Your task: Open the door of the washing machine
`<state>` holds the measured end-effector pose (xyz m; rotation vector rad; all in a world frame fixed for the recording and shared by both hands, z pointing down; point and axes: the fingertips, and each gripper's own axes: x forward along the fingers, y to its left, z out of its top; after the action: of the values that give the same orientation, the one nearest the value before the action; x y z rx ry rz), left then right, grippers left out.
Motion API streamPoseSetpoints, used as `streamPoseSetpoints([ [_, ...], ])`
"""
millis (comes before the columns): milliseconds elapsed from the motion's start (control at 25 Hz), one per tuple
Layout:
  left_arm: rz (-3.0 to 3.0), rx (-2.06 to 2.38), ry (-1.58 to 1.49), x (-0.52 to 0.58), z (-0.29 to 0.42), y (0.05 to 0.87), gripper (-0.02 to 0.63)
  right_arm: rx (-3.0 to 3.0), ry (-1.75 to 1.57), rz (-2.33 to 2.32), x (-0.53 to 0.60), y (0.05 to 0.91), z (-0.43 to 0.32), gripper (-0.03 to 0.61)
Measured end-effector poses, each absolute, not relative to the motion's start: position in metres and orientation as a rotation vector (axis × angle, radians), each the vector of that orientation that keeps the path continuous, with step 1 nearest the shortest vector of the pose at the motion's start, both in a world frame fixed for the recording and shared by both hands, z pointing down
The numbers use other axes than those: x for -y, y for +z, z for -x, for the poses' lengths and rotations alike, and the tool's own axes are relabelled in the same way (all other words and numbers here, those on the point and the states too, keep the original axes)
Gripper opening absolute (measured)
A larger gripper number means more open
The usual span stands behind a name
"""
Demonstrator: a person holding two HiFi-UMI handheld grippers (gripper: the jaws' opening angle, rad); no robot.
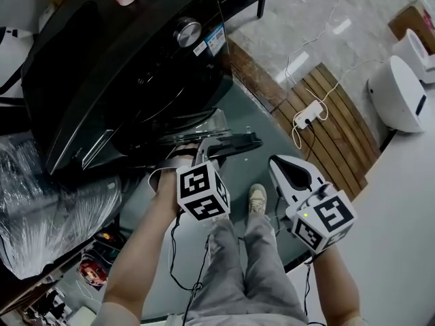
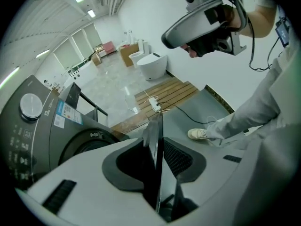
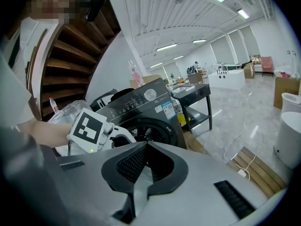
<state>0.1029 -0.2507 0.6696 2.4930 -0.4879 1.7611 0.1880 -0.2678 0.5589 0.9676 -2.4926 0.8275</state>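
Left gripper view shows your left gripper (image 2: 157,126) clamped on the thin edge of the door (image 2: 153,147), which stands out from the washing machine (image 2: 28,140) at that gripper's left. If you pull off the hinge's arc, that slim rim could slip free. Your right gripper (image 3: 145,144) hangs pinched together and empty, and the hinge is out of sight, with the pads' contact hard to make out.
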Motion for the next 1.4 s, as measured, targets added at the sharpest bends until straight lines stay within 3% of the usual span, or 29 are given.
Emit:
streamPoseSetpoints([
  [440,-2.571,0.001,1.842,0.111,-0.105,0.672,0.141,2.449,0.899,-0.814,0.192,0.568,-0.172,0.028],
  [1120,-2.759,-0.446,1.937,-0.040,-0.056,0.674,0.149,2.408,0.897,-0.356,0.068,0.589,-0.062,0.028],
  [1400,-2.803,-0.473,1.940,-0.079,-0.024,0.675,0.226,2.413,0.909,-0.368,0.038,0.584,-0.025,0.028],
])
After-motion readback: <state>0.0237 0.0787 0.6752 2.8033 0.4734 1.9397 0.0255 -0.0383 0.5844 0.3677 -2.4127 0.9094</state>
